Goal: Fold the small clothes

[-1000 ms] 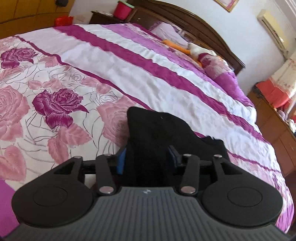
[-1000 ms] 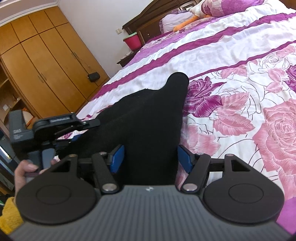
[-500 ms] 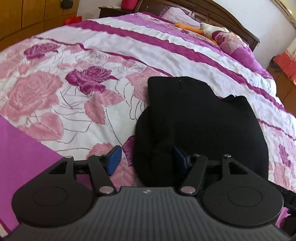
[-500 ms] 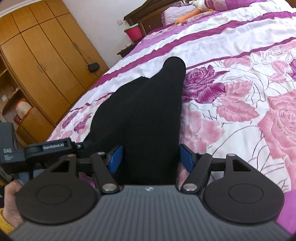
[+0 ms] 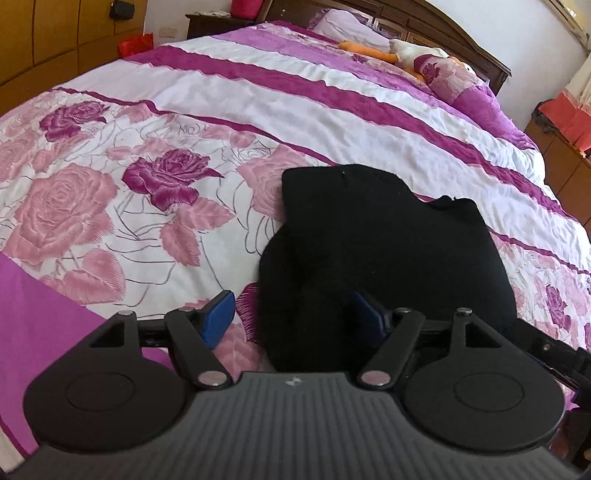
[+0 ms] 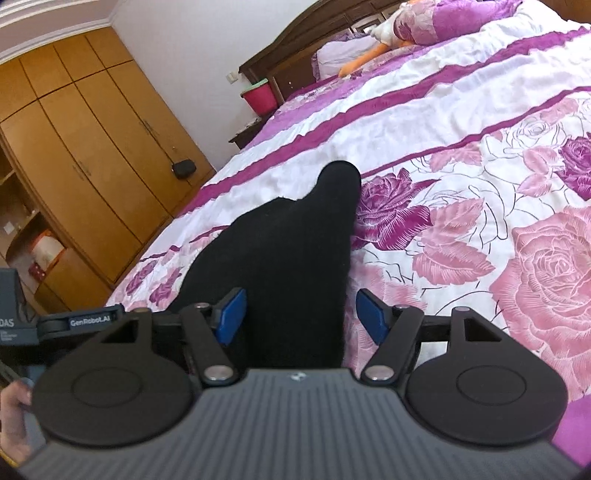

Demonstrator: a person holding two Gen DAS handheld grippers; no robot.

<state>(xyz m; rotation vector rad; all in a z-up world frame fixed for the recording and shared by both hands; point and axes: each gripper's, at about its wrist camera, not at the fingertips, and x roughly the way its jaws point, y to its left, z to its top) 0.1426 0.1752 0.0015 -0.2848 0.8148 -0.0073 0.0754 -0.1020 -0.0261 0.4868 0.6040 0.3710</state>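
Having just spread apart, the left tongs [image 5: 293,315] release the black garment [image 5: 373,251]; right tongs [image 6: 299,314] stay apart.

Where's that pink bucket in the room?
In the right wrist view the pink bucket stands on the dark nightstand beside the headboard, between the bed and the wooden wardrobe.

near bed: black garment [image 5: 373,251] lies flat, only low obstacle
left of garment: bare bedspread [image 5: 122,221], open
far bed: plush toy [image 5: 402,53] and pillow [image 5: 448,75] by headboard [image 5: 436,35]
far left off bed: wardrobe [image 6: 85,158], red bucket [image 6: 258,96]
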